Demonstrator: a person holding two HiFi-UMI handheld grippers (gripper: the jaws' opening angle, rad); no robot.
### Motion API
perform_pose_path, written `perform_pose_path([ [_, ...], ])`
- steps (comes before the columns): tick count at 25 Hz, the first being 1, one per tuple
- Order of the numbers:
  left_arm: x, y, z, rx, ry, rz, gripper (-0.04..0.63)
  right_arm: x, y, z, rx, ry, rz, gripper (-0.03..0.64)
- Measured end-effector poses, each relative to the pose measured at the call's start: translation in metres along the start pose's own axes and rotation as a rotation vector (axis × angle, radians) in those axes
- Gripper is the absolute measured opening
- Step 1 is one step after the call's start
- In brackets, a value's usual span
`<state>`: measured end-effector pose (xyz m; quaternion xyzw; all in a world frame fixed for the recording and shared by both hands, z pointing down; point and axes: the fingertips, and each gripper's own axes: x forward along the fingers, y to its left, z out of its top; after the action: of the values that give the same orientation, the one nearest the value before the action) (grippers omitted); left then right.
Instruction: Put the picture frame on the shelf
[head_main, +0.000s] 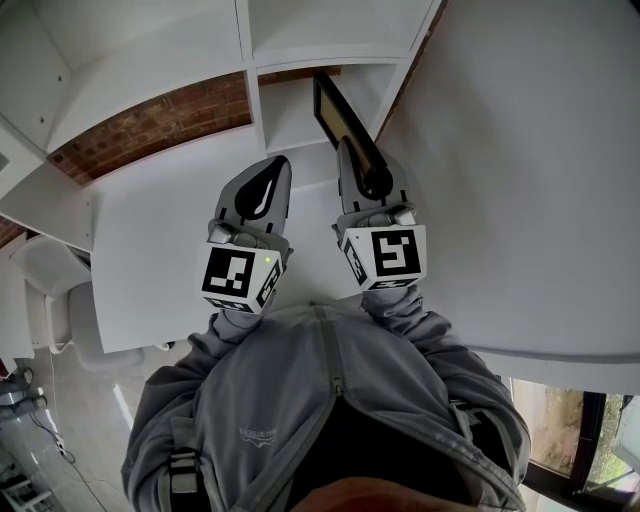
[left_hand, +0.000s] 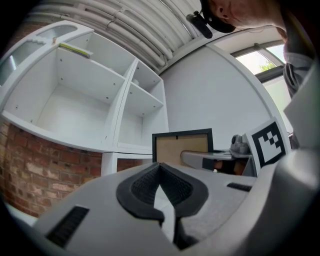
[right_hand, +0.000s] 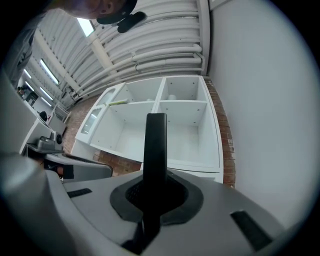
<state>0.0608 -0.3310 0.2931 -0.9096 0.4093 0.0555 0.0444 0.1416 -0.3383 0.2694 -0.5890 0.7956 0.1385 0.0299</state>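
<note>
The picture frame (head_main: 338, 118) is black-edged with a brown backing (left_hand: 176, 148). It is held upright, bottom edge in my right gripper (head_main: 352, 152), whose jaws are shut on it. In the right gripper view the frame (right_hand: 155, 137) shows edge-on, rising from the right gripper (right_hand: 156, 176) in front of the white cubby shelf (right_hand: 175, 130). My left gripper (head_main: 276, 166) is beside it on the left, shut with nothing in it; its pads meet at the tip in the left gripper view (left_hand: 160, 169). The shelf (head_main: 300, 50) lies just ahead of both grippers.
The shelf's open compartments (left_hand: 85, 100) hang over a red brick wall (head_main: 150, 125). A white wall (head_main: 520, 150) closes the right side. A white tabletop (head_main: 150, 260) lies below the grippers, with a white chair (head_main: 55, 290) at its left. Ribbed ceiling ducts (right_hand: 150, 45) run overhead.
</note>
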Motion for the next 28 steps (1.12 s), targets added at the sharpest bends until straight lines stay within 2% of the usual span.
perform_pose_path([
  [12, 0.013, 0.011, 0.015, 0.022, -0.034, -0.035, 0.008, 0.034, 0.001, 0.052, -0.29, -0.091, -0.032, 0.034],
  [21, 0.023, 0.024, 0.025, 0.036, -0.057, -0.042, 0.008, 0.067, -0.005, 0.057, -0.591, -0.019, -0.019, 0.034],
  [28, 0.029, 0.031, 0.031, 0.05, -0.065, -0.037, 0.008, 0.092, -0.004, 0.058, -0.764, 0.016, -0.001, 0.034],
])
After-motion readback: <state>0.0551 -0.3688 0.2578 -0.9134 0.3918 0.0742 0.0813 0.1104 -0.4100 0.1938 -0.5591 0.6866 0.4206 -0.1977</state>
